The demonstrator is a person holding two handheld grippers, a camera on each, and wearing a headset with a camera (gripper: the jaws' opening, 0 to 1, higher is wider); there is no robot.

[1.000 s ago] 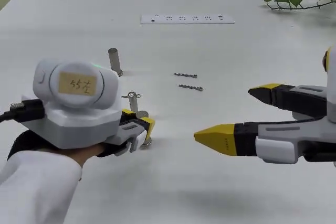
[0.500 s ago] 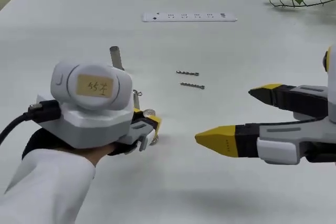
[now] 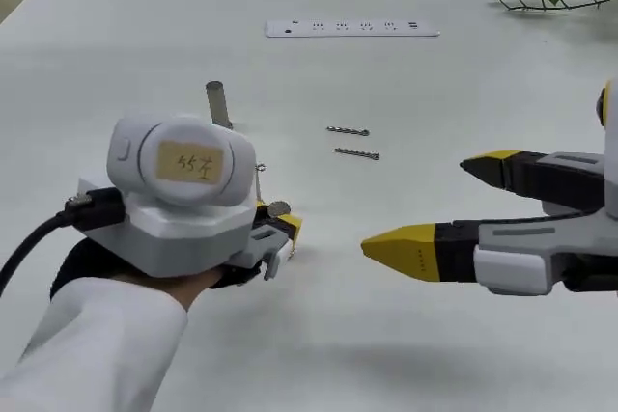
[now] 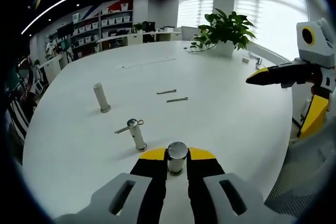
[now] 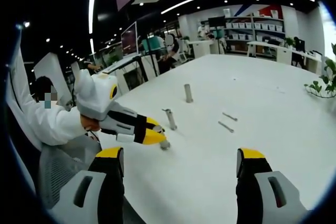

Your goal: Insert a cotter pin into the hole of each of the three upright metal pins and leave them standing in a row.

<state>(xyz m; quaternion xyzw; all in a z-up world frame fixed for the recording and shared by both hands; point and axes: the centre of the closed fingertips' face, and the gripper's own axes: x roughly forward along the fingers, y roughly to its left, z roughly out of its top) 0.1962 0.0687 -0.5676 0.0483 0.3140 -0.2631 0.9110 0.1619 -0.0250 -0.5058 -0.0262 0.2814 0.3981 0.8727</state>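
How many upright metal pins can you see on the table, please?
3. The far pin stands bare; the middle pin carries a cotter pin; the nearest pin is gripped by the left gripper.

Head view: left gripper (image 3: pixel 283 241) hides most of middle pin (image 4: pixel 136 134).
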